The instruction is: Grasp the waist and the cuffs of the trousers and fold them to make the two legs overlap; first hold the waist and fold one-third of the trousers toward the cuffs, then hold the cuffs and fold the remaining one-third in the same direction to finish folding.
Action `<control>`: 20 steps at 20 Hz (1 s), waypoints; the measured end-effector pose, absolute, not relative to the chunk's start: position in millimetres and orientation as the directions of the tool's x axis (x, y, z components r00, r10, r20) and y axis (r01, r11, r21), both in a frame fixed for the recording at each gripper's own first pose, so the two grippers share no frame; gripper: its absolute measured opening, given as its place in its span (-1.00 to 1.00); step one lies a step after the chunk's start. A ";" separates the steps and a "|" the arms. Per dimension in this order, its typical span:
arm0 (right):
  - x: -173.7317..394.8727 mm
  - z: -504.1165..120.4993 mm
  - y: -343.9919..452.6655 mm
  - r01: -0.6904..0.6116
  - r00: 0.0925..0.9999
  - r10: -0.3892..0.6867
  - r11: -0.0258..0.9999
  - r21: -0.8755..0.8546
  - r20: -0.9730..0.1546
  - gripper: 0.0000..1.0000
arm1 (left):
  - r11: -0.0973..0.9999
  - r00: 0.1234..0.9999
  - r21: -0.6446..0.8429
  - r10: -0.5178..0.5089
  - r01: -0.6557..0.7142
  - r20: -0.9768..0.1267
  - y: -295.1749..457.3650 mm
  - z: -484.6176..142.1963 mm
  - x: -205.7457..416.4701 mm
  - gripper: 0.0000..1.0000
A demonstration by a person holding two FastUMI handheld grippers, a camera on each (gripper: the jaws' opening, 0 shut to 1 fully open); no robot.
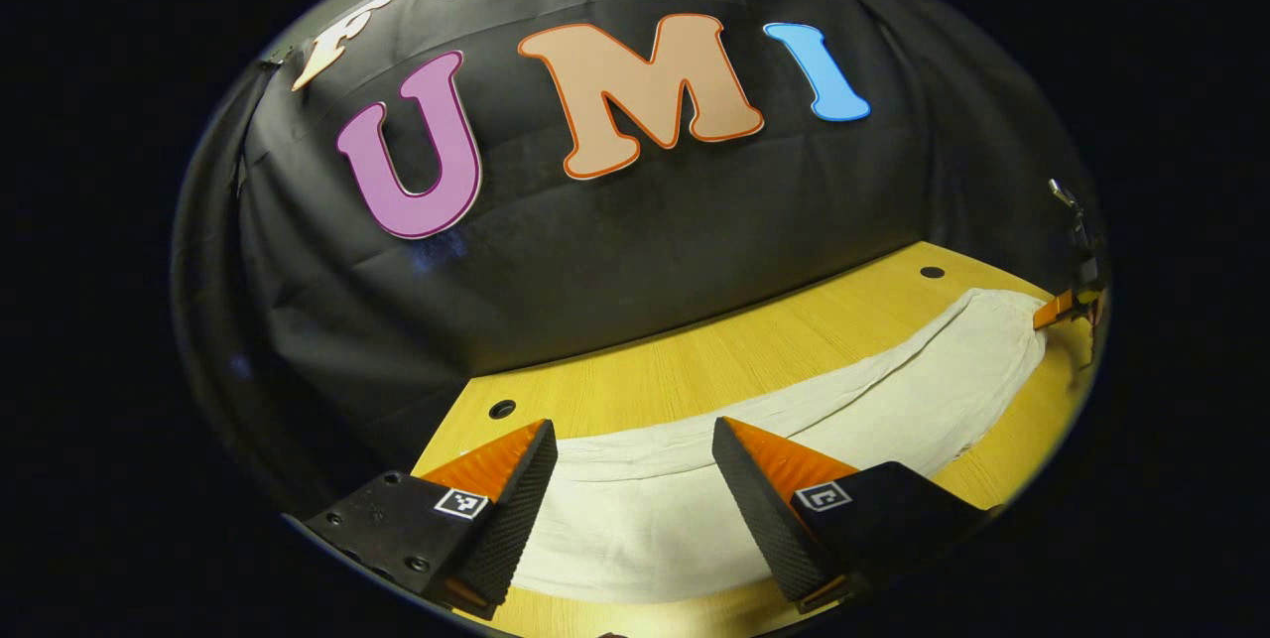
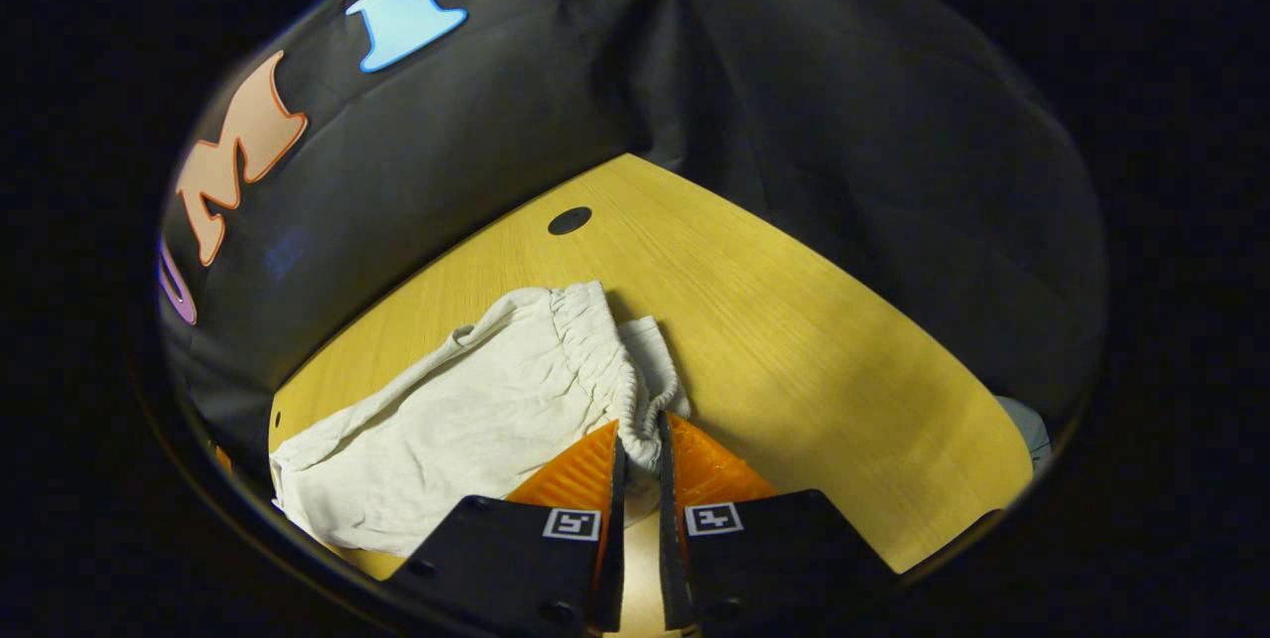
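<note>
Pale cream trousers [image 1: 794, 420] lie stretched along the yellow wooden table [image 1: 734, 350]. My left gripper [image 1: 632, 435] is open just above one end of them, and the cloth shows in the gap between its fingers. In the right gripper view the gathered elastic waist [image 2: 605, 350] rises in a bunch toward me. My right gripper [image 2: 640, 435] is shut on that waistband, with the cloth pinched between both fingers. The rest of the trousers [image 2: 446, 430] trails away to the left, wrinkled. The right gripper [image 1: 1064, 309] also appears small at the far end of the trousers in the left gripper view.
The black cloth wall [image 1: 635, 251] stands close behind the table's far edge. Small dark holes [image 1: 502, 409] [image 1: 932, 272] [image 2: 570, 219] sit in the tabletop near that edge. Bare wood [image 2: 824, 360] lies to the right of the waist. Something pale grey [image 2: 1022, 425] shows past the table's right edge.
</note>
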State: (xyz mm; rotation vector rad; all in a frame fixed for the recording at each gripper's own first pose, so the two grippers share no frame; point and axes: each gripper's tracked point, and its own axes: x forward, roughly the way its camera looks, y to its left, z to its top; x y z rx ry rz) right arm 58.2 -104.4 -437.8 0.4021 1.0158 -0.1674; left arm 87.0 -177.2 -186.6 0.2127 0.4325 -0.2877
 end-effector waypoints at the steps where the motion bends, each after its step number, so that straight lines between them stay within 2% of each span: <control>1: 60.3 -434.3 -102.7 0.322 0.528 0.051 0.911 0.256 -0.848 -0.67 | 0.940 0.869 0.133 -0.227 0.313 -0.439 -176.6 -186.2 86.7 0.91; 7: 77.0 -402.4 -86.0 0.279 0.608 0.102 0.901 0.332 -0.788 -0.67 | 0.952 0.872 0.099 -0.218 0.288 -0.439 -156.4 -190.4 87.3 0.92; 8: 80.4 -397.5 -78.9 0.270 0.623 0.111 0.899 0.346 -0.774 -0.67 | 0.952 0.872 0.100 -0.218 0.288 -0.438 -150.9 -190.6 88.2 0.82; 9: 85.7 -392.6 -71.7 0.254 0.639 0.125 0.897 0.362 -0.759 -0.67 | 0.952 0.873 0.101 -0.219 0.289 -0.435 -144.4 -189.3 89.1 0.91; 14: 97.9 -372.4 -53.5 0.171 0.691 0.189 0.895 0.412 -0.698 -0.67 | 0.962 0.879 0.072 -0.208 0.263 -0.429 -108.1 -192.4 91.3 0.92; 20: 98.4 -345.1 -63.4 0.071 0.713 0.264 0.895 0.441 -0.650 -0.67 | 0.975 0.883 0.059 -0.169 0.215 -0.439 -50.9 -201.6 88.9 0.92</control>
